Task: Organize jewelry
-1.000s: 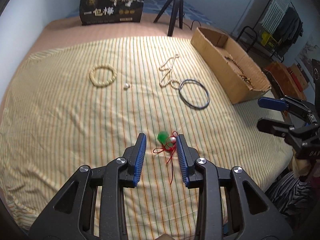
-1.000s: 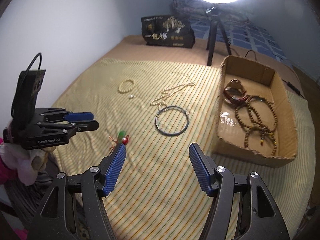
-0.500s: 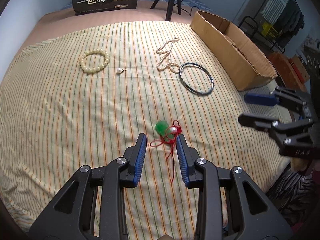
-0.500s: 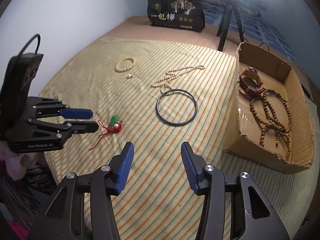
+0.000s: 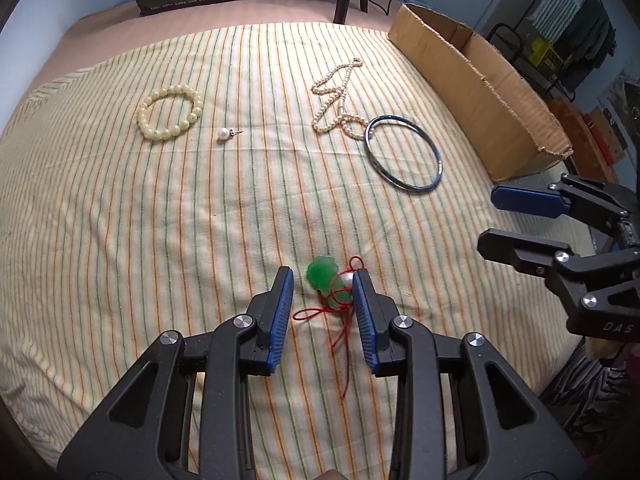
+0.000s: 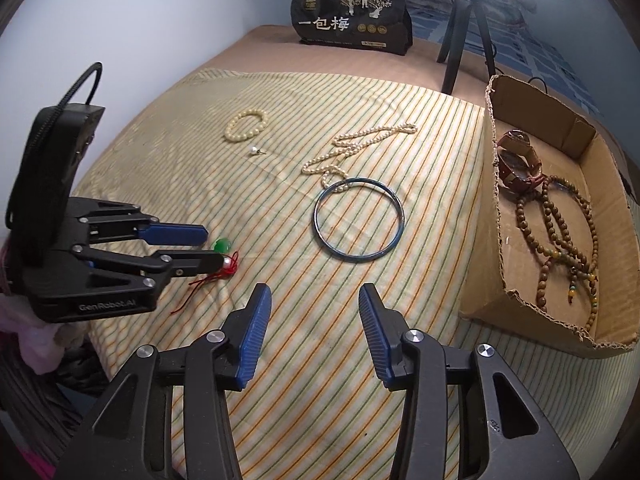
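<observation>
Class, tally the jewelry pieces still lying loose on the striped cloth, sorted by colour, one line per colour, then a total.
Cream or white: 3 (bead bracelet, pearl earring, pearl necklace)
Dark blue: 1 (bangle)
Green with red cord: 1 (pendant)
Total: 5

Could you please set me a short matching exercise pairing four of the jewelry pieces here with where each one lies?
Things:
1. green pendant
2. brown bead strands
3. pearl earring
4. blue bangle

Places:
A. inside the cardboard box
B. beside the cream bead bracelet
C. between the left claw's fingers
D. overlapping the pearl necklace's end

Pairs: 1-C, 2-A, 3-B, 4-D
</observation>
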